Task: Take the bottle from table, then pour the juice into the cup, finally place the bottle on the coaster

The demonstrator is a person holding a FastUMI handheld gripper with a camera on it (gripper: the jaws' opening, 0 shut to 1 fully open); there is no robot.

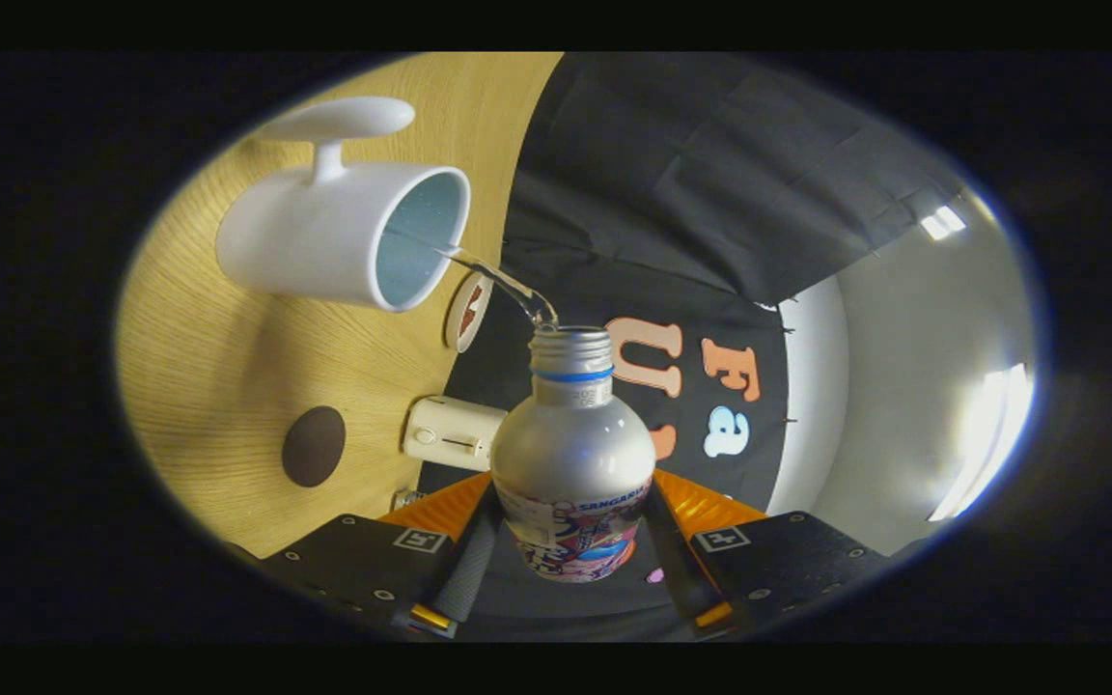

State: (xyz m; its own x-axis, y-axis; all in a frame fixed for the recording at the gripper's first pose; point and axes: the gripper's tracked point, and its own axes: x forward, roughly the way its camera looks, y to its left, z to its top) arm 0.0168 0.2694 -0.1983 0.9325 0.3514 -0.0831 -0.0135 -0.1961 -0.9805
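My gripper is shut on a silver bottle with a printed label; both fingers press its sides. The bottle has no cap and is tipped over sideways. A thin clear stream runs from its mouth into the white cup, whose inside is light blue. The cup stands on the wooden table, beyond the bottle's mouth, with its handle pointing away from the bottle. A dark brown round coaster lies on the table, nearer my fingers than the cup.
A small white boxy device with a switch sits by the table's far edge, just beside the bottle's shoulder. A round white and red disc lies beyond the cup near the black cloth wall.
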